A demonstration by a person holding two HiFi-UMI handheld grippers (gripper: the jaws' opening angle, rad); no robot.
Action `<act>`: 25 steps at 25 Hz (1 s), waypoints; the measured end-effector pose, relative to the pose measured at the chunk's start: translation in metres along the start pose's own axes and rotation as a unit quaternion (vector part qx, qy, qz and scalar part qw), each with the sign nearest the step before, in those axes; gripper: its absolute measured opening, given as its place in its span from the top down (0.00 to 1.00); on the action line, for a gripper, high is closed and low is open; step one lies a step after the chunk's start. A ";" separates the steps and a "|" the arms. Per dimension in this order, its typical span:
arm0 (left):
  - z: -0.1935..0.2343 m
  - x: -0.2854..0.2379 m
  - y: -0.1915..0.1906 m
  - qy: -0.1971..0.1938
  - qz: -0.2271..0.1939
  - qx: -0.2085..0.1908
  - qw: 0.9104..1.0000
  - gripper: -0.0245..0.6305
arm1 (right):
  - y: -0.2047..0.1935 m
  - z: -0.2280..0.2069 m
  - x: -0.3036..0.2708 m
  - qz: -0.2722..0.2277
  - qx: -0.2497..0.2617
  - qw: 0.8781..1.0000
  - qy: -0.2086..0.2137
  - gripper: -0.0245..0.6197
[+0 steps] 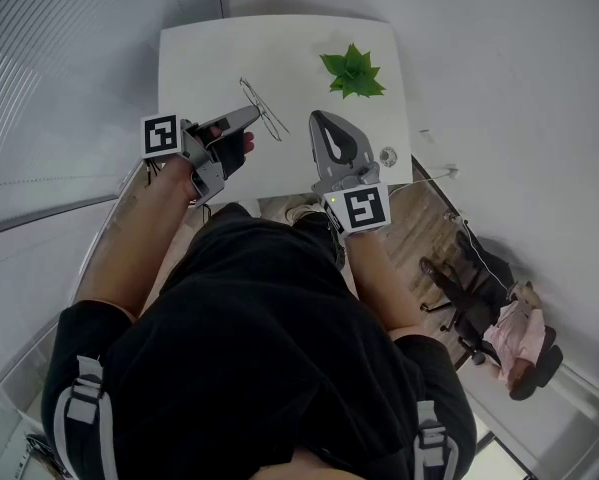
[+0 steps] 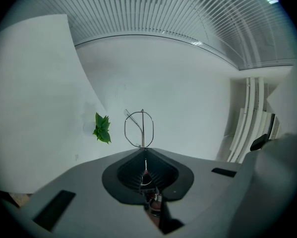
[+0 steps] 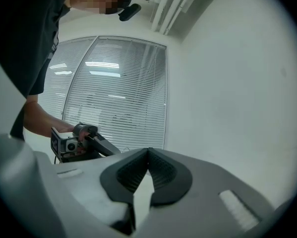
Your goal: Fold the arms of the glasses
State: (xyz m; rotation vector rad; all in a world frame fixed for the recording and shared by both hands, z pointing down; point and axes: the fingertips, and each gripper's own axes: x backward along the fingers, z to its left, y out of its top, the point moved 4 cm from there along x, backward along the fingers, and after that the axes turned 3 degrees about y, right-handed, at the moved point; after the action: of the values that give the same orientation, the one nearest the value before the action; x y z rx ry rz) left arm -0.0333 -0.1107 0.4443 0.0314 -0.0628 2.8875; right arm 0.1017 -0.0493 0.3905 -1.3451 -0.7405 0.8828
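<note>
Left gripper is pinching the wire glasses, and right gripper is sitting fully closed on nothing. Arms are looking folded flat, so probably nearly done, though it's hard to tell.

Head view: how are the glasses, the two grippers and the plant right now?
Glasses: pinched, with the rim standing upright.
Left gripper: shut on them.
Right gripper: shut, with nothing in it.
Plant: sitting on the table, untouched.
</note>
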 end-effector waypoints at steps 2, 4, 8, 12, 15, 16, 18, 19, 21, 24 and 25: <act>0.001 0.000 0.001 -0.001 0.002 -0.001 1.000 0.94 | -0.001 0.001 -0.002 0.000 -0.001 1.000 0.001 0.95; 0.000 0.000 -0.001 -0.001 0.003 -0.004 1.000 0.94 | 0.000 0.000 -0.001 0.000 -0.002 1.000 0.001 0.95; -0.008 -0.002 -0.005 -0.003 0.003 -0.005 1.000 0.94 | 0.004 -0.002 0.003 -0.001 -0.005 1.000 0.002 0.95; -0.011 -0.002 -0.005 0.000 0.002 -0.008 1.000 0.94 | 0.008 -0.002 0.004 -0.002 -0.009 1.000 0.004 0.95; -0.009 -0.002 -0.005 -0.002 0.002 -0.007 1.000 0.94 | 0.006 -0.001 0.004 -0.002 -0.008 1.000 0.004 0.95; -0.008 -0.002 -0.005 -0.003 0.002 -0.007 1.000 0.94 | 0.005 -0.001 0.005 -0.002 -0.008 1.000 0.003 0.95; -0.009 -0.002 -0.005 -0.004 0.002 -0.007 1.000 0.94 | 0.004 -0.002 0.005 -0.001 -0.010 1.000 0.002 0.95; -0.009 -0.002 -0.005 -0.004 0.002 -0.008 1.000 0.94 | 0.004 -0.002 0.005 -0.001 -0.011 1.000 0.002 0.95; -0.010 -0.002 -0.006 -0.004 0.002 -0.010 1.000 0.94 | 0.003 -0.002 0.006 -0.002 -0.013 1.000 0.000 0.95; -0.010 -0.002 -0.007 -0.004 0.002 -0.009 1.000 0.94 | 0.004 -0.002 0.007 -0.002 -0.011 1.000 0.002 0.95; -0.010 -0.003 -0.007 -0.004 0.001 -0.008 1.000 0.94 | 0.004 -0.002 0.007 -0.003 -0.013 1.000 0.002 0.95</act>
State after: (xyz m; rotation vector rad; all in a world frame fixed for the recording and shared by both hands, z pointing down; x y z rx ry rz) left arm -0.0291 -0.1041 0.4348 0.0403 -0.0878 2.8895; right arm 0.1067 -0.0445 0.3864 -1.3676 -0.7553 0.8683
